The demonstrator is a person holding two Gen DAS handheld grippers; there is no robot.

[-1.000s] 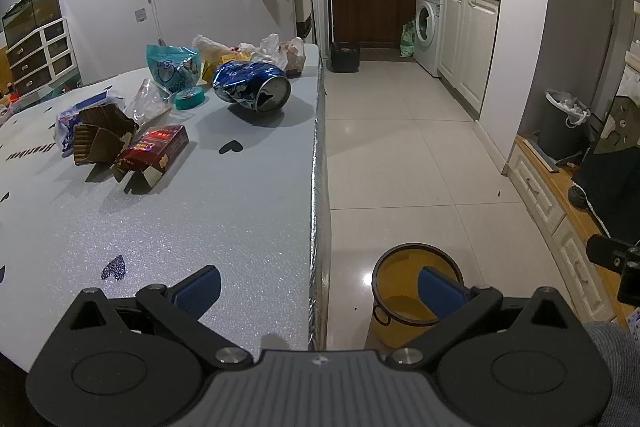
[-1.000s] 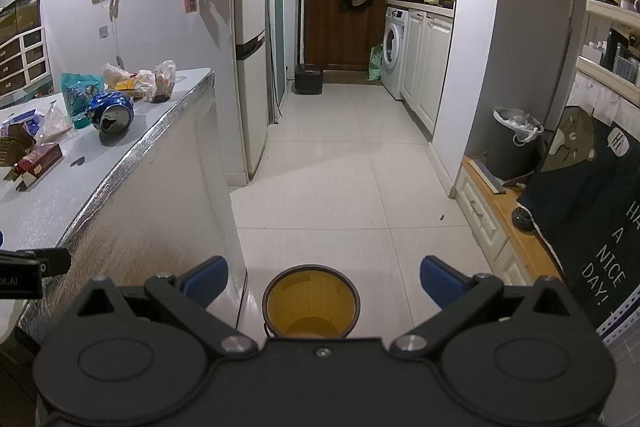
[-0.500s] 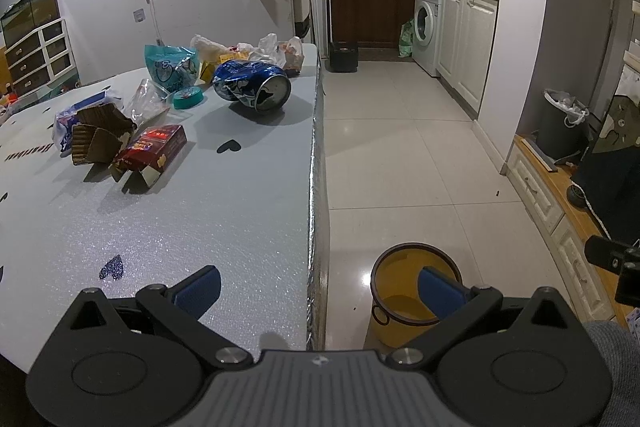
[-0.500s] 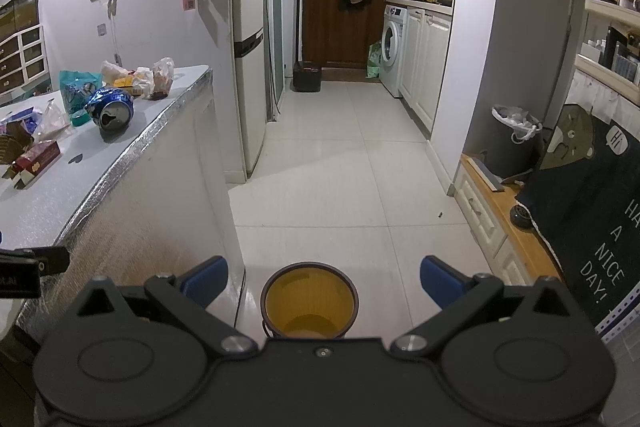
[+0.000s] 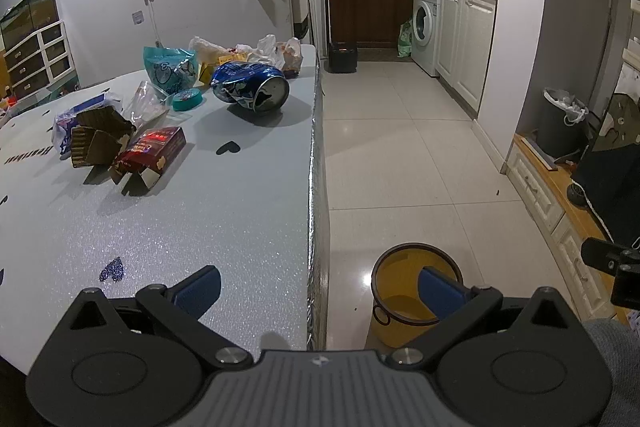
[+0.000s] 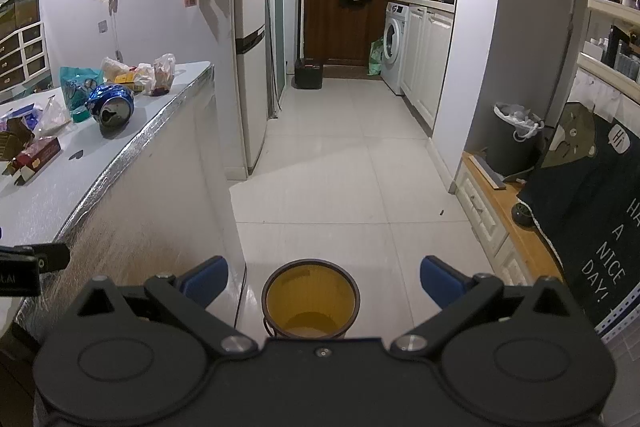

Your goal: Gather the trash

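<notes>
Trash lies on the grey table [image 5: 200, 211]: a crushed blue can [image 5: 251, 87], a red carton [image 5: 152, 151], brown cardboard pieces [image 5: 96, 141], a teal bag [image 5: 170, 69] and crumpled plastic bags [image 5: 276, 53]. A yellow bin [image 5: 414, 297] stands on the floor by the table's edge. My left gripper [image 5: 320, 287] is open over the table's near corner, holding nothing. My right gripper [image 6: 324, 277] is open and empty above the yellow bin [image 6: 310, 301]. From the right wrist, the blue can [image 6: 110, 105] shows far left.
A fridge [image 6: 250, 59] stands past the table's end. White cabinets and a washing machine [image 6: 394, 53] line the right side of the tiled corridor. A dark lined bin [image 6: 516, 139] sits on a low wooden cabinet [image 6: 500, 211] at right, next to a dark hanging cloth [image 6: 592, 199].
Both grippers have drifted very slightly; the views are almost the same. Both stay open and nothing on the table has moved.
</notes>
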